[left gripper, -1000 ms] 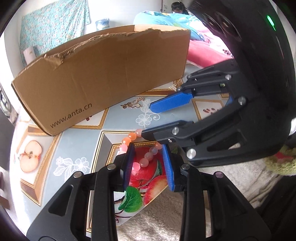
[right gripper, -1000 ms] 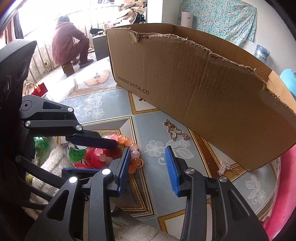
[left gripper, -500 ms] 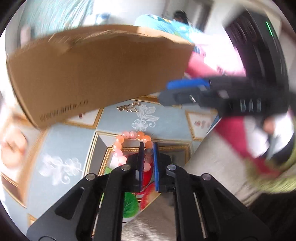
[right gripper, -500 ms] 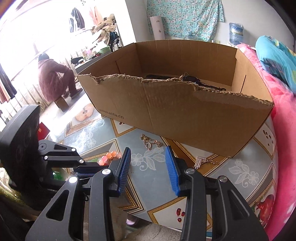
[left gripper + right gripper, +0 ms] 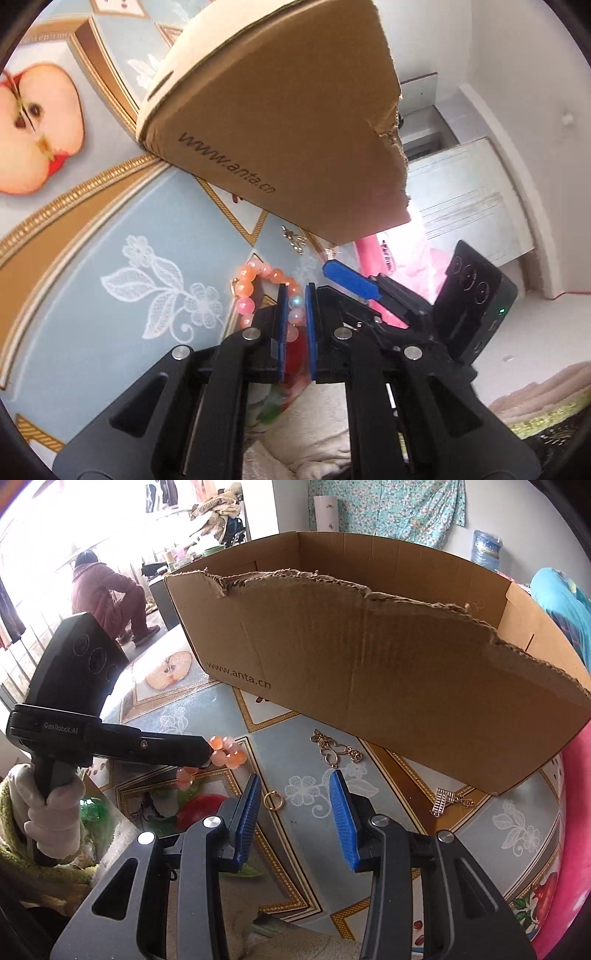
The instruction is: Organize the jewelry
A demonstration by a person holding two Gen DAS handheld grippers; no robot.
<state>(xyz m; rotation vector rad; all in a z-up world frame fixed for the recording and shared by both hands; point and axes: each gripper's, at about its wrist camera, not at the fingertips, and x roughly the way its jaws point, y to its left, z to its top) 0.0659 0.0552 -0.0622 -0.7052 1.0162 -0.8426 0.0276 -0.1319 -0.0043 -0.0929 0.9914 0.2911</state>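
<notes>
My left gripper has its blue pads clamped on the orange and pink beaded bracelet. Most of the loop hangs out to one side of the fingers, above the patterned blue and gold tablecloth. In the right wrist view I see the same gripper side-on, the beads bunched at its tip, with a white-gloved hand around its handle.

My right gripper hovers with its fingers apart and nothing between them. On the cloth just beyond its pads lies a small gold ring. Further out are a gold filigree pendant and a silver chain piece. Both lie near the foot of the torn brown cardboard box.
</notes>
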